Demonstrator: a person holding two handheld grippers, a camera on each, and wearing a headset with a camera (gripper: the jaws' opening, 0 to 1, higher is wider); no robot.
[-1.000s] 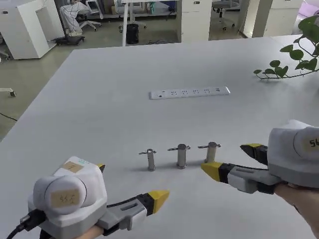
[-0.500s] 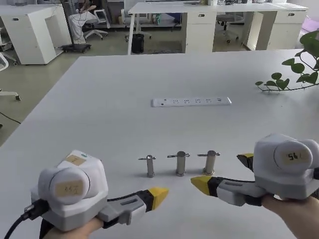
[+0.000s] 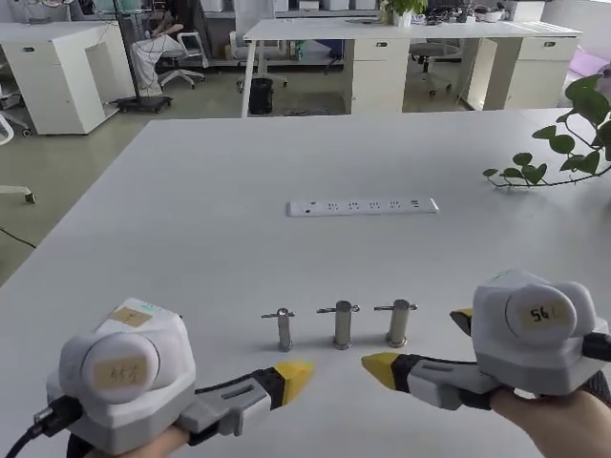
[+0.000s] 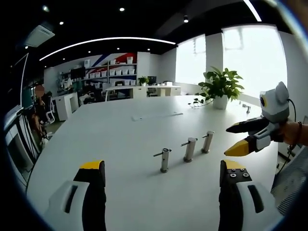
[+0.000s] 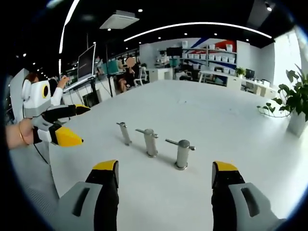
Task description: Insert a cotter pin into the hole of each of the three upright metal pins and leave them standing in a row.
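Three metal pins stood upright in a row on the white table (image 3: 191, 219), near its front edge: left pin (image 3: 284, 329), middle pin (image 3: 343, 324), right pin (image 3: 398, 322), spaced apart, not touching. Each had a thin cross-piece near its top, e.g. the middle pin's cross-piece (image 3: 327, 309). It was too small to tell whether it went right through the hole.

Left gripper (image 5: 76, 123) sat low, to the left of the row, jaws spread wide w/ nothing btwn them. In head view its far jaw was hidden behind its own body. Right gripper (image 3: 418, 341) was near the right pin but clear of it, jaws also wide and empty, far tip partly covered by the housing.

Power strip (image 3: 363, 206) lay farther back. Plant (image 3: 563, 134) was cut off at the right edge.
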